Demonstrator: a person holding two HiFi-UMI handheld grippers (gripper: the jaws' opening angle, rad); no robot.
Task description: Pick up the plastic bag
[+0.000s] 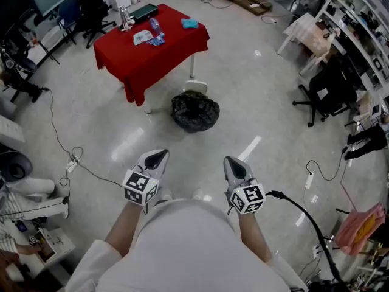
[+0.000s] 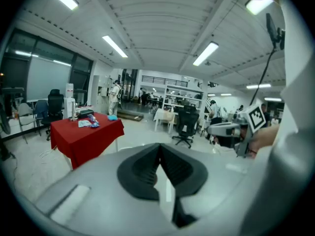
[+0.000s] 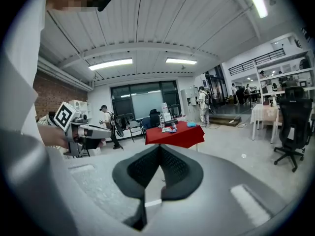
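Head view: plastic bag (black)

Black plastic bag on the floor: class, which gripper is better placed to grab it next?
Left, marginally: the left gripper sits slightly nearer the black plastic bag than the right gripper. Both are shut and empty.

A crumpled black plastic bag sat on the pale floor just beside the red-draped table. Well apart from it, the left gripper and right gripper hung side by side, jaws together, holding nothing.
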